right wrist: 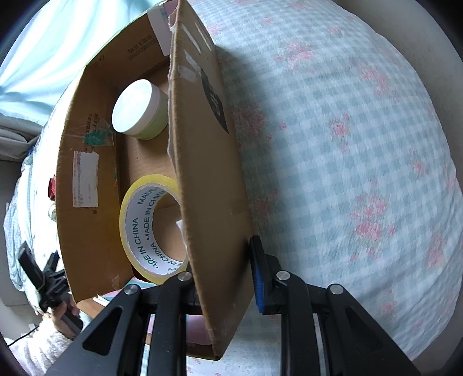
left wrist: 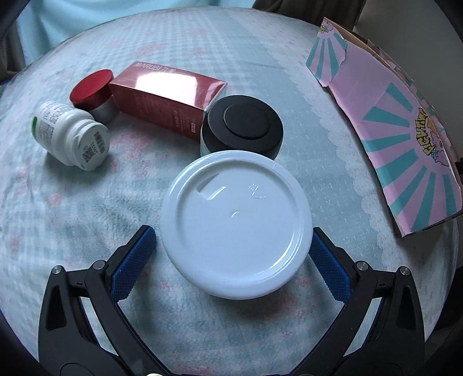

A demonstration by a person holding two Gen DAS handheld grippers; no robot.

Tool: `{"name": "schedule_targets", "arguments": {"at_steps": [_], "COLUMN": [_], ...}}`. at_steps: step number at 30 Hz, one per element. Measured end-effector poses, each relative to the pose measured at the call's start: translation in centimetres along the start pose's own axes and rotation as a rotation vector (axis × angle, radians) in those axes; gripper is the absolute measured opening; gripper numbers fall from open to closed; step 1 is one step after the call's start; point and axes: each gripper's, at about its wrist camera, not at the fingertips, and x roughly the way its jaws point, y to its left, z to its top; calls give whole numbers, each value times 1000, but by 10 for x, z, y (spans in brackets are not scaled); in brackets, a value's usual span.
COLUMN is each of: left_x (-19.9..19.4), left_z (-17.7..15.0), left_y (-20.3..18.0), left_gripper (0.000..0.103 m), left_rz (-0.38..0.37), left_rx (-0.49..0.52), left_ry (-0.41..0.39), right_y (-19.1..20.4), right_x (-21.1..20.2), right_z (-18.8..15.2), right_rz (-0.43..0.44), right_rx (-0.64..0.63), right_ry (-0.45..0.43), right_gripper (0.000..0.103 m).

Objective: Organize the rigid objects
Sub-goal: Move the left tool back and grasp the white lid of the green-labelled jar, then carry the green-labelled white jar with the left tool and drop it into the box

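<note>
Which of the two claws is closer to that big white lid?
Left. The left claw is open, its fingers either side of the white lid. The right claw is shut on the cardboard box flap.

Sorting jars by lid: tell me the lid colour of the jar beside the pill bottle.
Red lid, clearest in the left wrist view.

Pale blue-and-white checked bedspread with pink flowers; light blue curtain hanging behind bedspread's far edge, soft daylight.

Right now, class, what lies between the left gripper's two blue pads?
The white round lid sits between the open left gripper's pads, seen in the left wrist view.
</note>
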Motion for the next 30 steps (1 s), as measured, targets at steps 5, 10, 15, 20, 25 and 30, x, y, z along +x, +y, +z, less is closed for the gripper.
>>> {"name": "schedule_targets", "arguments": {"at_steps": [5,10,15,20,25,30], "left_x": [0,0,-1,-3,-18,-43], "left_z": [2,4,4,4,5,12], "left_y": [-9,-6,-1,0,5,6], "left_gripper": [95,72,69,69,69,69], "left_rz": [-4,32,27,32,50,78], "left_rx": [18,2,-15,-34,-68,-102], "left_ry": [-19,-28,-34,-38,-53,-70], "right_y": [-3,1,2,-1,-5,-3], "right_x": [-4,-7,-10,-13,-14,-13], "right_z": [-4,-4,-7,-10,-10,-5], "right_rz": [25,25,28,37,36,29], "right_rx": [26,20,10,14,14,8], "right_ry": [1,0,-2,-7,-4,12], "right_gripper": [21,22,22,23,23,23]}}
